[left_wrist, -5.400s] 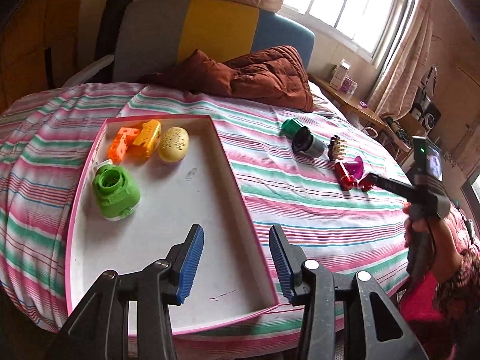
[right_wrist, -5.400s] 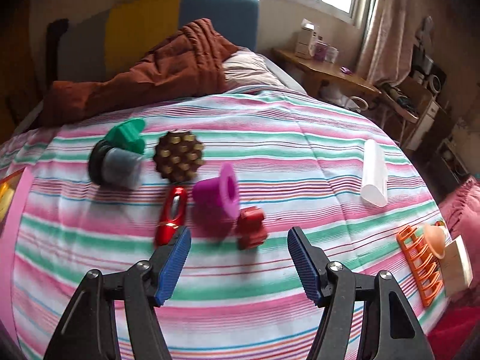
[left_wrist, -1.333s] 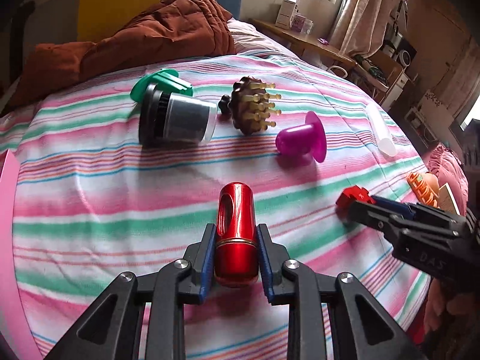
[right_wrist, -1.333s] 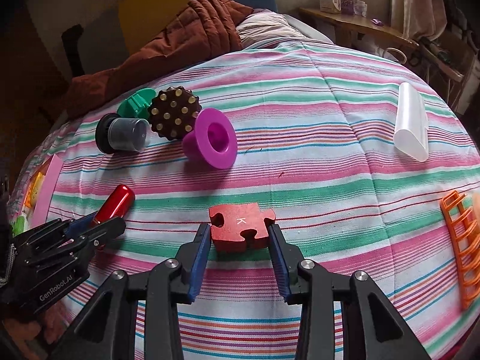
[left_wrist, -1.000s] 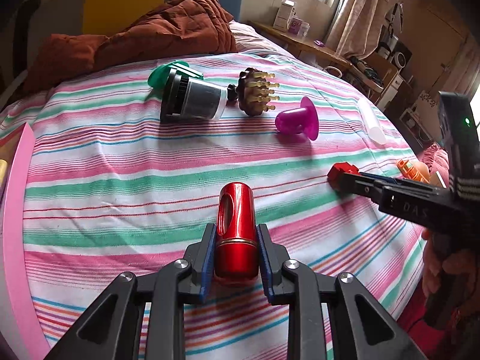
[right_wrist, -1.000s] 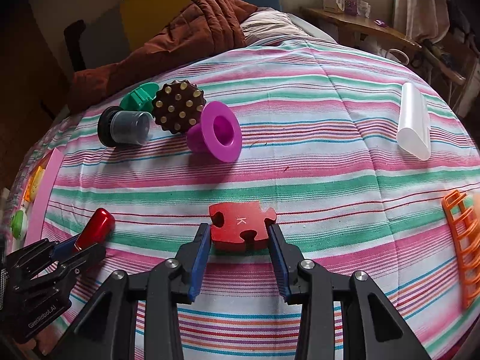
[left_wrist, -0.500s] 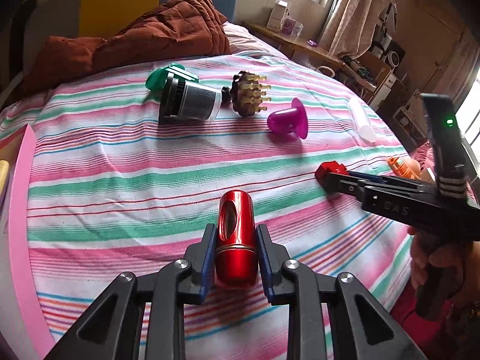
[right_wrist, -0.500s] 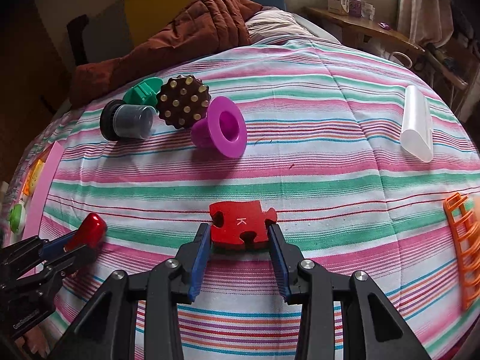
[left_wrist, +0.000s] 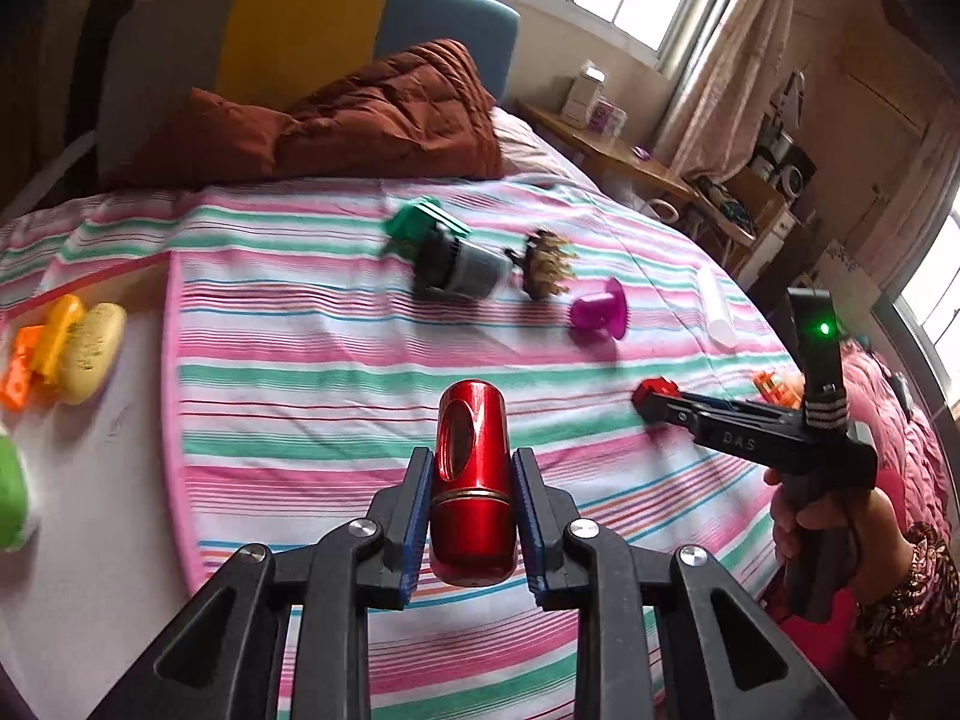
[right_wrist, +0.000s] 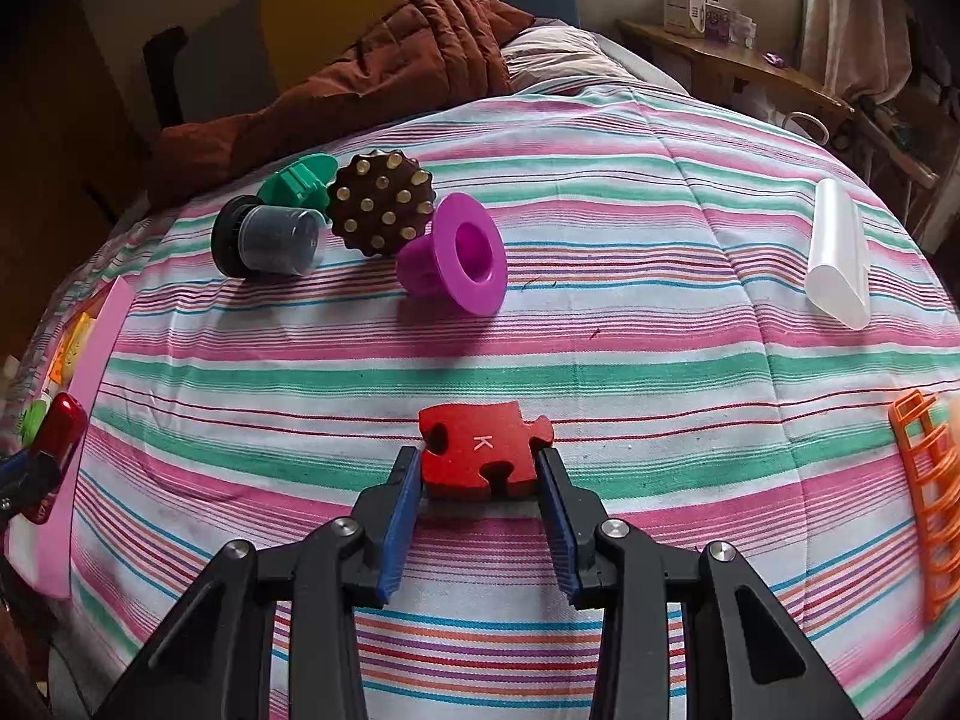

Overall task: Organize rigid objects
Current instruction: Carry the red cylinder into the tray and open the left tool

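My left gripper [left_wrist: 471, 480] is shut on a red metal cylinder [left_wrist: 473, 474] and holds it above the striped bedspread, just right of the pink-rimmed tray [left_wrist: 171, 396]. My right gripper [right_wrist: 480, 468] is shut on a red puzzle piece [right_wrist: 480, 450] marked K, low over the bedspread; it also shows in the left wrist view [left_wrist: 657, 393]. The red cylinder shows at the left edge of the right wrist view [right_wrist: 60, 426].
The tray holds a yellow oval [left_wrist: 90, 354], orange pieces [left_wrist: 30, 360] and a green toy [left_wrist: 9, 492]. On the bed lie a black-lidded jar [right_wrist: 264, 240], green piece [right_wrist: 300, 180], brown studded knob [right_wrist: 381, 210], purple funnel [right_wrist: 456, 252], white tube [right_wrist: 837, 252], orange rack [right_wrist: 927, 480].
My left gripper has carried the red cylinder left, so the tray has come into its view. My right gripper keeps hold of the puzzle piece and has barely moved.
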### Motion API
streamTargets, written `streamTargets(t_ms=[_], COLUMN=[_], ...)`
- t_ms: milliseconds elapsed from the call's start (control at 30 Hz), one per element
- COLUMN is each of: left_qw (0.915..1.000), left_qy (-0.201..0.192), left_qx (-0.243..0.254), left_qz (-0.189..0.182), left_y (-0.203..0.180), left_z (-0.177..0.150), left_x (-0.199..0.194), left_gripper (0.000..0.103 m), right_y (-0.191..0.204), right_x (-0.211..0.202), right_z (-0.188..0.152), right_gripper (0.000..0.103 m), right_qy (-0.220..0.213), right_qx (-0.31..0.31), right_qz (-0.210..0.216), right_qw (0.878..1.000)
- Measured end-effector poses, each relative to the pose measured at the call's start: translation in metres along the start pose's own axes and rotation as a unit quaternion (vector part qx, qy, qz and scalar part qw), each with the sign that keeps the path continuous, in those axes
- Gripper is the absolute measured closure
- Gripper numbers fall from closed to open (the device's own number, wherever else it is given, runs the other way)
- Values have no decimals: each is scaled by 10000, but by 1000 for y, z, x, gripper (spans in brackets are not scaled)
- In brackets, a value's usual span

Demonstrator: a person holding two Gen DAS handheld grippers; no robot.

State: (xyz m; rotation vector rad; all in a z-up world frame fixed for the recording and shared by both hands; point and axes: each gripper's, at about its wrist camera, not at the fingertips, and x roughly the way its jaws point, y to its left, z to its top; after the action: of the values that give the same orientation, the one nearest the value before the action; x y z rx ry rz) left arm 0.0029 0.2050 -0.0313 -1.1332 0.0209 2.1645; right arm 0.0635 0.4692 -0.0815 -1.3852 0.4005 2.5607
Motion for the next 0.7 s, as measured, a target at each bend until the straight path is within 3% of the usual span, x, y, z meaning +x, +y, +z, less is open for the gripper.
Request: streamTargets(t_ms=[333,700], left_qw=[9932,9707], left_qy=[-318,-433], left_qx=[-912,-1730], left_qz=[644,1610], left_y=[81,148], left_z=[-3,-12], left_x=[-29,-38], left_gripper=[77,77], right_y=[13,13], right_x=[-2,-1], right_z=[-5,-6], right_gripper=[64,64], right_qy=[-39,-50], right_qx=[-170,-99], right_qz=[55,77], right_qw=[9998,9999])
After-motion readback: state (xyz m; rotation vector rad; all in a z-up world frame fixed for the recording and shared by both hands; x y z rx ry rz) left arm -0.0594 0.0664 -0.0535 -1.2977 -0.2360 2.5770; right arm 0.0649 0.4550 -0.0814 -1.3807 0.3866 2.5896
